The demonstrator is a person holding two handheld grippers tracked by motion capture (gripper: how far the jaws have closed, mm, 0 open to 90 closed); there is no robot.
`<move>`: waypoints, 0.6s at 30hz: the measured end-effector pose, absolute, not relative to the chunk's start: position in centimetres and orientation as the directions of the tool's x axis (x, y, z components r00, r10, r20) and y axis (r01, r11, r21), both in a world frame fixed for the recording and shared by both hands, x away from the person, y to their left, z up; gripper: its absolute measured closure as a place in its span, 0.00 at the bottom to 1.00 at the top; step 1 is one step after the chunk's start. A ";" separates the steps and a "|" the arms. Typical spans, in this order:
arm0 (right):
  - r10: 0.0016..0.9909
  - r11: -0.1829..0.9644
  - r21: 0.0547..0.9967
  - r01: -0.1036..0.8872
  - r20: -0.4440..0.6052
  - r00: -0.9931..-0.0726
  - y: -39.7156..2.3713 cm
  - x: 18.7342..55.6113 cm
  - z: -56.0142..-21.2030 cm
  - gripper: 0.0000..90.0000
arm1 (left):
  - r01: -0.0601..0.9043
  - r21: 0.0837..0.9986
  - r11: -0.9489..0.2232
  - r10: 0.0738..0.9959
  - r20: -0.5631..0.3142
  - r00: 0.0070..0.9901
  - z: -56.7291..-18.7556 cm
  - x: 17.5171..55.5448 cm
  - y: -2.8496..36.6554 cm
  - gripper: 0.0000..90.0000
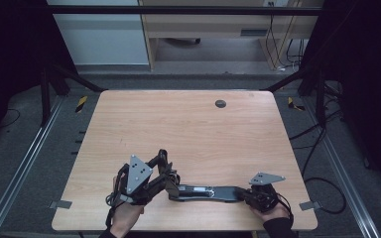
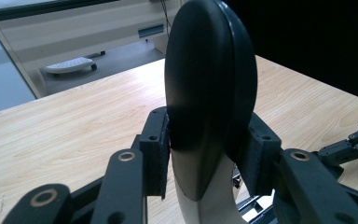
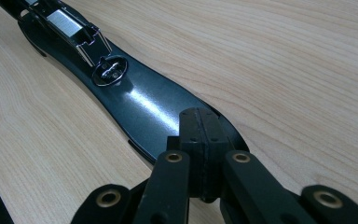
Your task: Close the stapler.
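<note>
**On the tabletop's near edge: one black stapler, opened out flat**

Lying lengthwise between both tools is a black stapler (image 1: 206, 192), its base resting on the pale wooden tabletop (image 1: 188, 129). A dark round grommet (image 1: 220, 103) is sitting well apart near the far edge, obstructing nothing. The stapler is showing glossy black plastic, a metal staple channel and a round anvil plate. The left tool (image 1: 167, 184) is pinching the raised rounded top arm; the right tool (image 1: 242, 193) is sitting pressed together on the base's tip. Both hands are partly cut off at the bottom edge; the hinge is hiding behind the left tool.
</note>
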State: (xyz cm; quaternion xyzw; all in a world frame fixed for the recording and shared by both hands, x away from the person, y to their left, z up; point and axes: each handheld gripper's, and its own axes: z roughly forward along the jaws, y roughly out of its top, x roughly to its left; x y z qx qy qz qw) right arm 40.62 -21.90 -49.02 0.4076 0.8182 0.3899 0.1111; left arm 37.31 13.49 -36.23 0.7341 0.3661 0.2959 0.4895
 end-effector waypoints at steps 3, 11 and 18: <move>0.752 0.368 0.731 0.574 0.129 -0.647 -21.9 40.6 -49.0 1.00 | 0.244 0.935 -0.257 0.826 0.082 0.557 -36.2 37.3 13.3 0.65; 0.752 0.369 0.731 0.574 0.128 -0.647 -21.9 40.6 -49.0 1.00 | 0.234 0.934 -0.272 0.825 0.101 0.556 -36.2 37.2 12.7 0.65; 0.752 0.369 0.731 0.574 0.129 -0.647 -21.9 40.6 -49.0 1.00 | 0.209 0.933 -0.294 0.821 0.134 0.554 -36.2 37.3 12.1 0.65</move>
